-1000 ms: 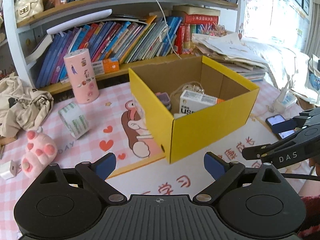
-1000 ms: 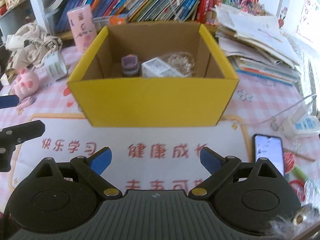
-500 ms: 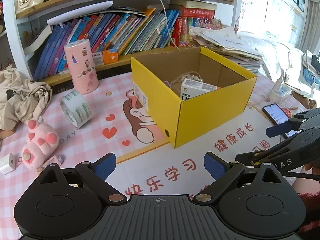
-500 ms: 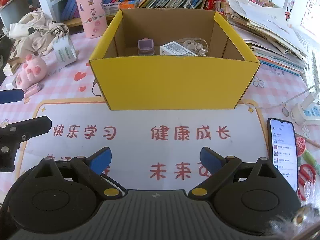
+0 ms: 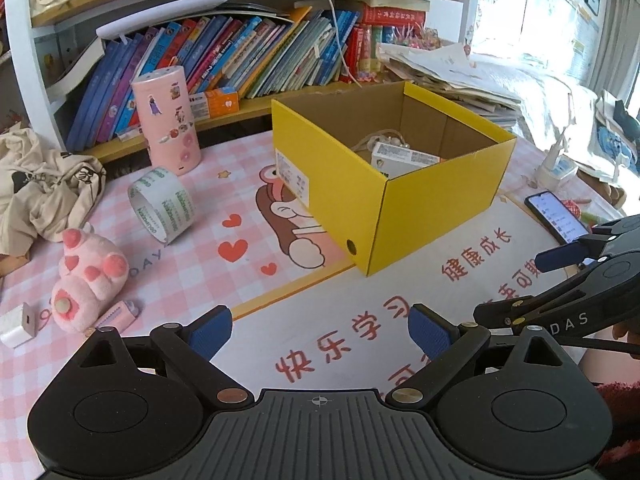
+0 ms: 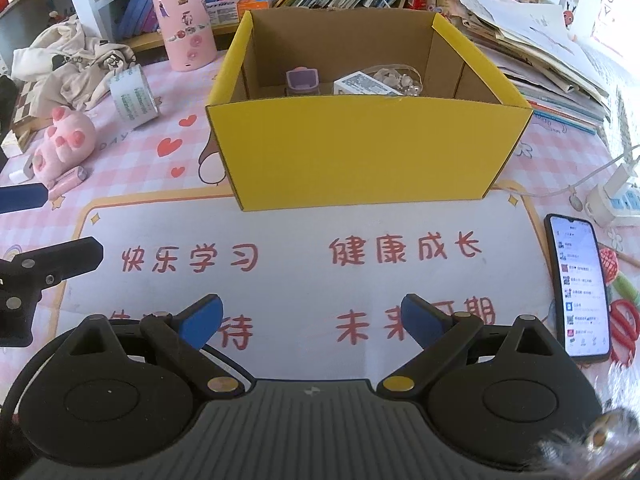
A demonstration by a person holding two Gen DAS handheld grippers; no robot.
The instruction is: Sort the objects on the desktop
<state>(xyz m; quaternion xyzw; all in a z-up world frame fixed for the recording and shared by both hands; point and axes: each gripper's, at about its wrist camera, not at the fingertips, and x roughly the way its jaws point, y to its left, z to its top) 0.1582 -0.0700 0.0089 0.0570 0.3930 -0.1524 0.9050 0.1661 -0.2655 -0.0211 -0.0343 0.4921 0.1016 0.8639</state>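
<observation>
Plainly, label by label, all placed against the yellow box:

Writing on mat (image 6: 304,280): red Chinese characters in front of the box, 快乐学习 and 健康成长 in one row, 未来可期 partly hidden lower down; "DAY" on the pink check to the box's left.
Writing on tape roll (image 5: 163,204): green print, too small to read; left of the box, on its edge, clear of it.
Writing on right gripper (image 5: 558,258): "DAS" on the black arm, front-right of the box in the left wrist view.
Yellow box (image 6: 360,152): open-topped, brown cardboard inside, white printed sticker on its left side, round hole near a lower corner; standing on the mat's far part.
Box contents: white carton (image 6: 366,85) with unreadable print, small purple container (image 6: 302,80), clear beaded tangle (image 6: 398,78) behind the carton.
Left of the box: pink cylinder (image 5: 166,118) with stickers, upright; pink plush paw (image 5: 86,280); small pink tube (image 5: 118,314) just beside the paw; white charger block (image 5: 18,324).
Right of the box: phone (image 6: 578,288), screen lit, flat on the mat's edge.
Behind the box: shelf of leaning books (image 5: 224,52).
Left gripper (image 5: 320,330): blue pads wide apart, empty, over the mat in front of the box.
Right gripper: blue pads likewise spread, nothing between them, facing the box's front wall.
</observation>
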